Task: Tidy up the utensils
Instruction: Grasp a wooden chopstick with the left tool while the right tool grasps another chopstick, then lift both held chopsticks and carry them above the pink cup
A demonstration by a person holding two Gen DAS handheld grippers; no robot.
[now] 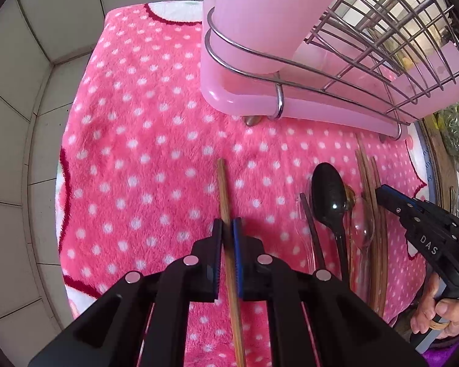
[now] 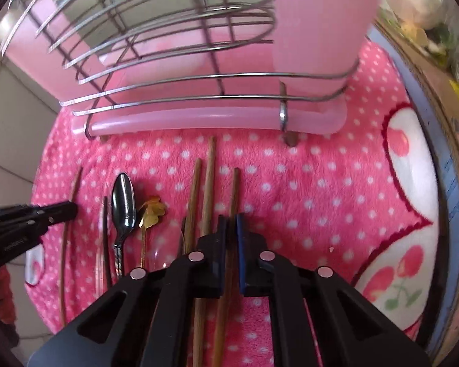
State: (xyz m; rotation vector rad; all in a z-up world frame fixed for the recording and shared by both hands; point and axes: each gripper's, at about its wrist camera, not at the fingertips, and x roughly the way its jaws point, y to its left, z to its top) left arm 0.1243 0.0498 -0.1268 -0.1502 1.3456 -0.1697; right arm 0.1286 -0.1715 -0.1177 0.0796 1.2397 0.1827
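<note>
Both tools are clamped on chopsticks: the left tool (image 1: 227, 229) pinches a single wooden chopstick (image 1: 225, 189) lying apart on the pink dotted towel (image 1: 137, 140), and the right tool (image 2: 231, 226) grips another chopstick (image 2: 234, 192) at the right edge of the utensil row. Beside that one lie two more chopsticks (image 2: 208, 180), then a gold leaf-shaped spoon (image 2: 151, 214) and a black spoon (image 2: 124, 205). Just behind the row stands a wire rack (image 2: 174, 98) on its pink tray (image 2: 183, 122), holding a pink cup (image 2: 321, 30) at its right end.
</note>
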